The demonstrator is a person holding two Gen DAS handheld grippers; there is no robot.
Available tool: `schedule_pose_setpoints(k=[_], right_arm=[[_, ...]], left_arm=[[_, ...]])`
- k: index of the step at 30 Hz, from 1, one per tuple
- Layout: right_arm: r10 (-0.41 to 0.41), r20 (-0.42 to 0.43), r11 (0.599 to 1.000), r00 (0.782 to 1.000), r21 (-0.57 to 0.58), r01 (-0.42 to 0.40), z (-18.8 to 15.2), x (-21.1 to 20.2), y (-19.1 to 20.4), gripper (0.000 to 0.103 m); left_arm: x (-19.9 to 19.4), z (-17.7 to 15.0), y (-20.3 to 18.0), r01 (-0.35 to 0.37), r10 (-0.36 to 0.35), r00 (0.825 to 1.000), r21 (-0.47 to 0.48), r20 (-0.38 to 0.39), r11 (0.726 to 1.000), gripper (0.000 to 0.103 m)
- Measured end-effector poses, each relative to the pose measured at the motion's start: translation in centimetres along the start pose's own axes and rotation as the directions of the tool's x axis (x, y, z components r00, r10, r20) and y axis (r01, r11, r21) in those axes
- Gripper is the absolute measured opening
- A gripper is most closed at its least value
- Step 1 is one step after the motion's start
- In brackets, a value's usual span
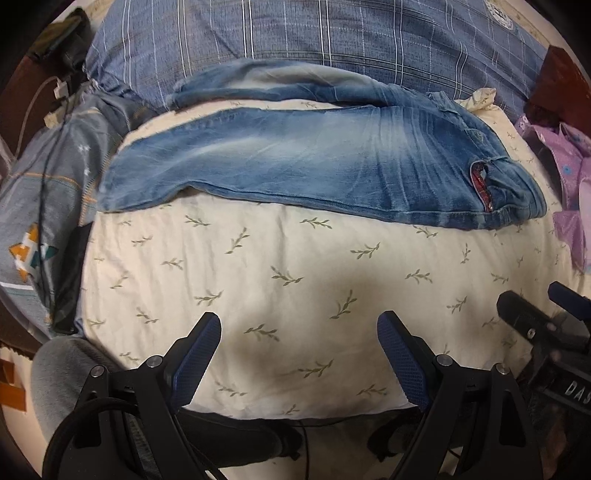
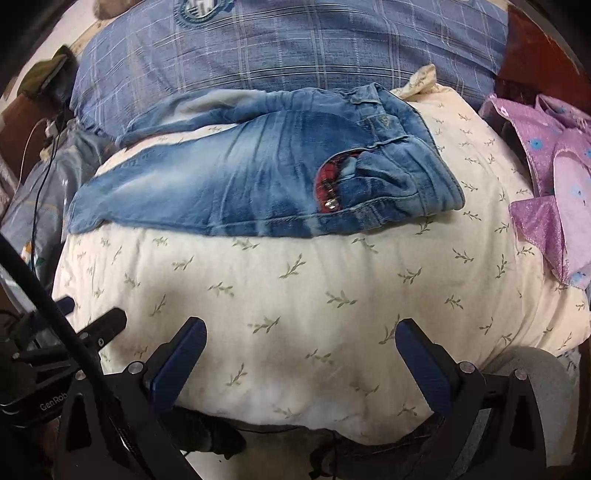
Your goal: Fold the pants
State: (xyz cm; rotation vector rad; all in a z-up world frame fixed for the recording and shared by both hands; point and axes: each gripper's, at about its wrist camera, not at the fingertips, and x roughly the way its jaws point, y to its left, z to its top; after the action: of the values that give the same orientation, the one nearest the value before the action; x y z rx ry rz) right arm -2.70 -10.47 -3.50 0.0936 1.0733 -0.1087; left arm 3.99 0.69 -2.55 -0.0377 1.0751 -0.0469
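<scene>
Faded blue jeans lie lengthwise across the far half of a cream leaf-print bed surface, waistband to the right, legs to the left, one leg folded over the other. A red lining shows at the fly. In the right wrist view the same jeans lie beyond the fingers. My left gripper hangs open over the near edge of the bed, well short of the jeans. My right gripper is open too, nothing between its fingers. The right gripper's body shows at the right edge of the left wrist view.
A blue plaid pillow lies behind the jeans. Purple clothing is piled at the right. A grey patterned garment and cables lie at the left. The other gripper sits at the lower left of the right wrist view.
</scene>
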Motion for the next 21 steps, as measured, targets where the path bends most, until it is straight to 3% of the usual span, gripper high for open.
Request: schedule_pose_setpoints(k=[6,9,12,14,16,18,21], right_arm=[[0.086,0.024,0.991,0.996,0.101,-0.088,2.1,0.7,-4.2,0.102],[0.078,0.030,0.984,0.997,0.156,-0.082,4.3,1.8,-7.3,0.102],[0.058,0.038,0.979,0.998,0.195,-0.064,6.1,3.8,-9.9,0.102],[0.069,0.032,0.971,0.997,0.227,-0.074,6.6,5.1,-11.0,0.099],[0.119,0.072,0.957,0.990,0.257,-0.134,6.6,6.0,-11.9,0.093],[0.164,0.093,0.936,0.982,0.299,-0.185,6.4,6.6,-12.9,0.077],[0.195,0.169,0.918,0.966,0.316,-0.241,6.8,5.6,-13.6,0.071]], left_arm=[[2.5,2.9,1.6,0.090,-0.091,0.996,-0.056,-0.021,0.994,0.087],[5.1,5.0,2.4,0.121,-0.126,0.991,-0.093,-0.053,0.988,0.087],[8.1,6.9,3.3,0.193,-0.209,0.973,-0.160,-0.093,0.968,0.085],[9.7,7.7,3.9,0.240,-0.264,0.960,-0.206,-0.094,0.949,0.085],[10.3,8.6,4.5,0.250,-0.269,0.961,-0.232,-0.057,0.940,0.085],[11.1,9.3,4.9,0.302,-0.317,0.948,-0.248,-0.021,0.920,0.085],[12.5,9.8,5.4,0.323,-0.339,0.941,-0.302,-0.003,0.897,0.085]])
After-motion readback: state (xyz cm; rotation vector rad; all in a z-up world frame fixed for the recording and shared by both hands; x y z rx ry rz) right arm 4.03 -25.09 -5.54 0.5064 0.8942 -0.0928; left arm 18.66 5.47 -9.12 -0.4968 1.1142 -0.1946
